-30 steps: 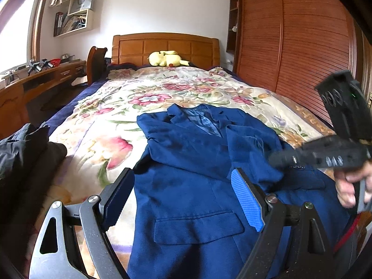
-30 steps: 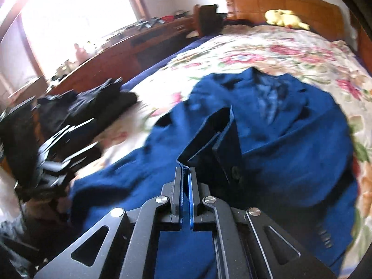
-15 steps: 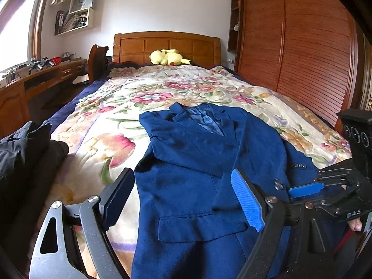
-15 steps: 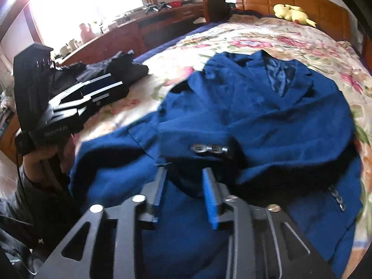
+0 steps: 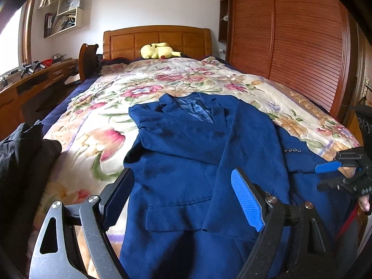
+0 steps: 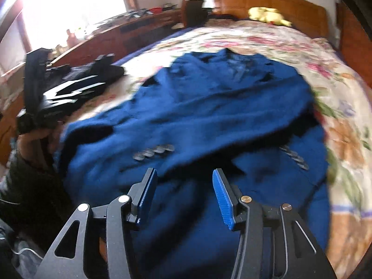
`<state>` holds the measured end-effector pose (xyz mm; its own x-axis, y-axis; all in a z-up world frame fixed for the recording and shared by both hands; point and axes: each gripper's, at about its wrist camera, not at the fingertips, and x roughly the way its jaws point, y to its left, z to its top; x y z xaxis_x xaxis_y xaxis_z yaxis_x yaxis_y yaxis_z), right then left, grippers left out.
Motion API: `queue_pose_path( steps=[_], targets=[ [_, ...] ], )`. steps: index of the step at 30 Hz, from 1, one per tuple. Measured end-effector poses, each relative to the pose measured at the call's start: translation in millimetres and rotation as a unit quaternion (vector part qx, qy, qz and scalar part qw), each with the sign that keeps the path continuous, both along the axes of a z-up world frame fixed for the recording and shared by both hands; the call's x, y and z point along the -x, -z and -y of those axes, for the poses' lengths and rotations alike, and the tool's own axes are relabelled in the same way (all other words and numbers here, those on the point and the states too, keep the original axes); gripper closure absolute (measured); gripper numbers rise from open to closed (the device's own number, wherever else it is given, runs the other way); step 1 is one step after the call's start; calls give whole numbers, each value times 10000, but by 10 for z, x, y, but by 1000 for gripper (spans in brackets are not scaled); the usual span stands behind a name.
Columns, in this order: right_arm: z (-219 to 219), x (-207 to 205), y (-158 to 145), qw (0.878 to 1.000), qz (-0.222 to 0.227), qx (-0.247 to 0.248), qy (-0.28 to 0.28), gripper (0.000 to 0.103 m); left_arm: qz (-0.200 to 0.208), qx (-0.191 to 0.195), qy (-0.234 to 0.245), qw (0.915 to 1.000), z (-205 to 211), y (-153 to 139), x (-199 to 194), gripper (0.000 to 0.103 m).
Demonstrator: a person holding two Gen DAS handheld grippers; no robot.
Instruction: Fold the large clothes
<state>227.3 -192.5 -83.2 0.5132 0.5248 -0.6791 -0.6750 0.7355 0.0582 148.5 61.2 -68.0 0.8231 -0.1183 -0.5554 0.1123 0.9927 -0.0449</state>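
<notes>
A large blue suit jacket (image 5: 197, 162) lies face up on the floral bedspread (image 5: 111, 107), collar toward the headboard, both sleeves folded across its front. It also shows in the right wrist view (image 6: 209, 116), blurred. My left gripper (image 5: 181, 197) is open and empty, above the jacket's lower left front. My right gripper (image 6: 183, 193) is open and empty over the jacket's hem; it also shows at the right edge of the left wrist view (image 5: 334, 174).
Dark clothes (image 5: 21, 158) are piled at the bed's left edge. A yellow plush toy (image 5: 158, 50) lies by the wooden headboard. A wooden desk (image 5: 34, 79) runs along the left, a slatted wardrobe (image 5: 290, 41) along the right.
My right gripper carried the sleeve across the jacket, opened and let it go, then drew back toward the hem. The left gripper stayed open and barely moved.
</notes>
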Motion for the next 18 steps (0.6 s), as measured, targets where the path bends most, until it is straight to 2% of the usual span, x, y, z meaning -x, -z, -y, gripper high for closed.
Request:
queue_pose_path(
  steps=[4,8,12,18],
  targets=[
    [295,-109,123,9984,82,184,527,52,-78,117,25,9999,-36,24,107,17],
    [495,-254,277,9934,163,548,992,52,-188,61,-152,9997,-127,138,231,17],
    [590,-376,399,9903,126,601,1244,52,-401,302,-373,9980,-329,256,372,17],
    [672,-390,491,9888,124,469,1413,44,-506,-11,-655,9966,-511,256,576,17]
  ],
)
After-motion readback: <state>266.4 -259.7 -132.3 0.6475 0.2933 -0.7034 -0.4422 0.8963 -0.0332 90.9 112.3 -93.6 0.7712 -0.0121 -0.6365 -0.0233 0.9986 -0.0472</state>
